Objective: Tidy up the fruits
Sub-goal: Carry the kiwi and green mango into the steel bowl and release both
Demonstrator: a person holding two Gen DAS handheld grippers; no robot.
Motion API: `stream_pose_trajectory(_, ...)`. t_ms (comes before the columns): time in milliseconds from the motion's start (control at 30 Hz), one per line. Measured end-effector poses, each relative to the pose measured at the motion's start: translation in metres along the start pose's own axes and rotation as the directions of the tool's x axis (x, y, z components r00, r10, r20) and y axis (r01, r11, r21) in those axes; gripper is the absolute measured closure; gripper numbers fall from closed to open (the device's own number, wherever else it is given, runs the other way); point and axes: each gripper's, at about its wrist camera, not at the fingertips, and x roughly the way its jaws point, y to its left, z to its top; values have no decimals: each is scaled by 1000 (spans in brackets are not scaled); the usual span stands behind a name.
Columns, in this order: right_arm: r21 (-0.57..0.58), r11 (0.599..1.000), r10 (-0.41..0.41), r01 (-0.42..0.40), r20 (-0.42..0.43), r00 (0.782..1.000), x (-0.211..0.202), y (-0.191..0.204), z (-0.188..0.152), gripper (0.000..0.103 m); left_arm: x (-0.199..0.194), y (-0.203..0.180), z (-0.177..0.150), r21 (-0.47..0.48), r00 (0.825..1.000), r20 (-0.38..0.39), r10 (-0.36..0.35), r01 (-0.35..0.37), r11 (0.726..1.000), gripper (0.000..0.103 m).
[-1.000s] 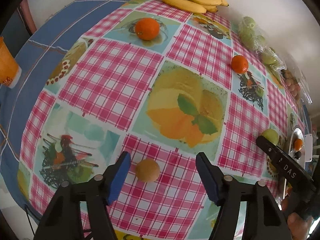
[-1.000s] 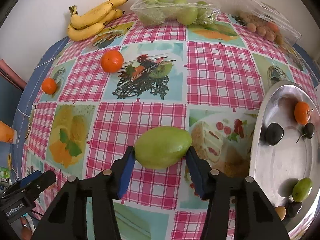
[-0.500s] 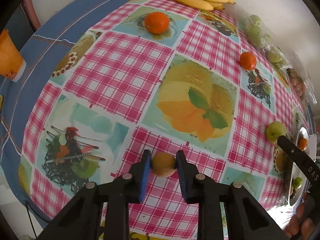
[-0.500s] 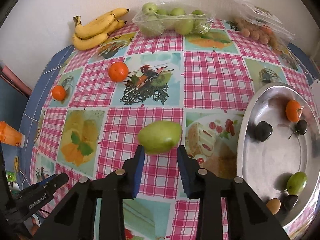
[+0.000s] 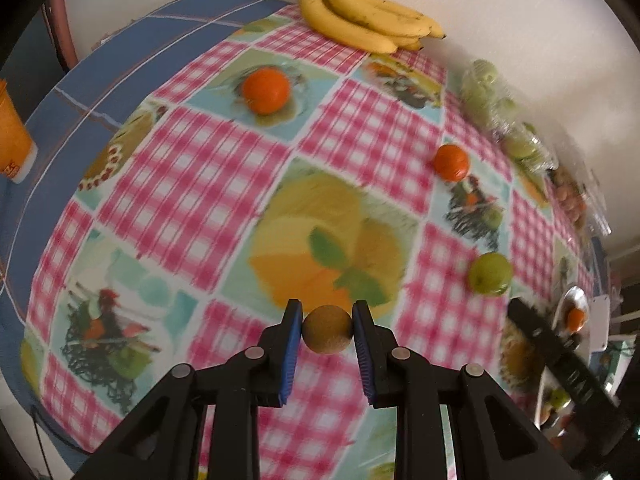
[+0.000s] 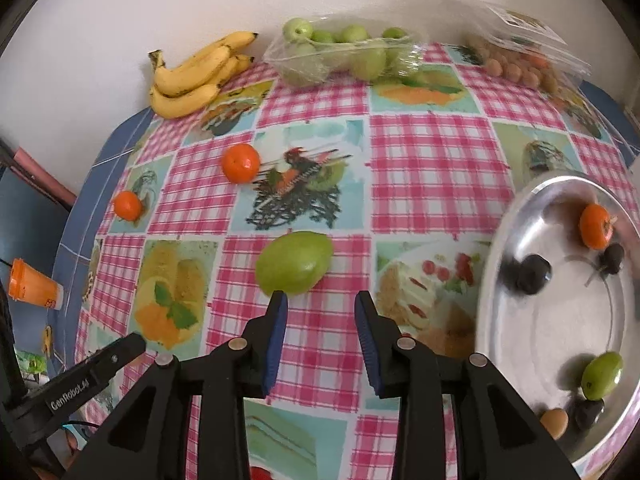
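Fruits mid-sort: left gripper (image 5: pixel 327 330) is clamped on a small brown fruit (image 5: pixel 327 334) over the tabletop (image 5: pixel 192 168). Right gripper (image 6: pixel 320 308), jaws just opening, empty, sits short of the green mango (image 6: pixel 294 262). Next, I'd judge: carry the brown one to the steel tray (image 6: pixel 560 320).

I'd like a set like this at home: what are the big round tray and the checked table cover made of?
The tray looks like polished metal, probably steel: silvery, mirroring the fruit on it. The table cover seems a printed wipe-clean sheet, perhaps vinyl: flat and smooth with photo panels, though fabric can't be ruled out.
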Motion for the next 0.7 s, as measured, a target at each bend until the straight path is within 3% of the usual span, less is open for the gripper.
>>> stream_pose_trajectory(100,-17,1000,12,-12,8,1000,5,6,3,53,2,-10,10,-18,1000,12,-14,14,1000,76)
stream_pose_trajectory(433,-66,998,-12,11,-6,1000,35,18,23,52,21,-20,41,-75,1000,20,-20,21,997,76)
stream_pose_trajectory(700,-85,996,-34,32,-30,999,46,21,24,51,32,-30,47,-61,999,6,-35,35,998,76)
